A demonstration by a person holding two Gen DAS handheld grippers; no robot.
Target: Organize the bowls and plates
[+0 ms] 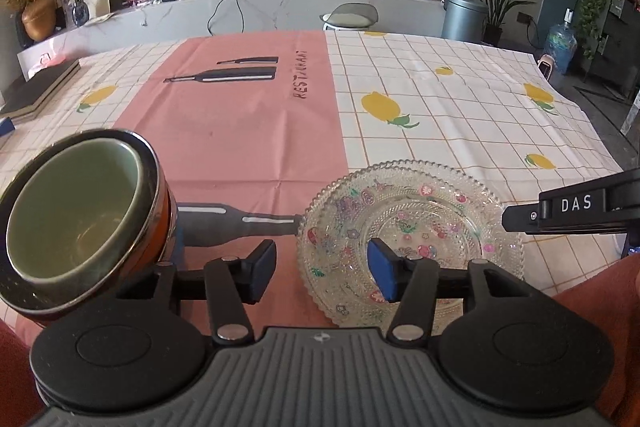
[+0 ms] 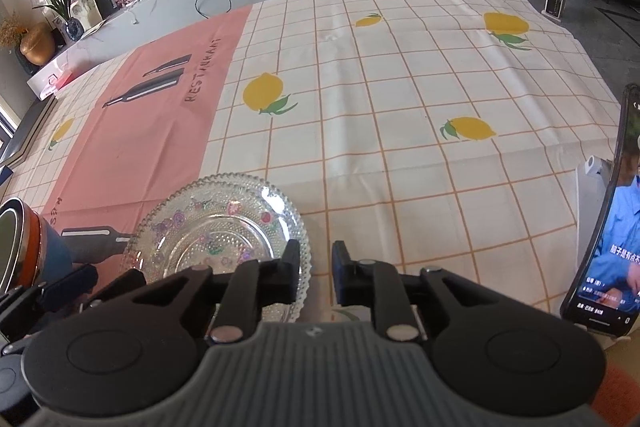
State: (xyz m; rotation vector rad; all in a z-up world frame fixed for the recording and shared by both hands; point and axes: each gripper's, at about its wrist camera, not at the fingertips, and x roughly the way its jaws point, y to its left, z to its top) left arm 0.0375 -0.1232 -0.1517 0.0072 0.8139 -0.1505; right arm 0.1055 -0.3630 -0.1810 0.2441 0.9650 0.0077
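Left claw [image 1: 322, 273]: released, jaws spread, hovering over the near-left edge of the glass plate.
Right claw [image 2: 316, 277]: released, narrow gap, nothing between the jaws, at the plate's near-right rim.
Glass plate [image 1: 404, 223]: flat on the counter [image 1: 440, 107], straddling pink and checked cloth.
Bowl stack [image 1: 76, 223]: tilted, left of the plate, green bowl nested inside.
Phone [image 2: 612, 227]: propped at far right.
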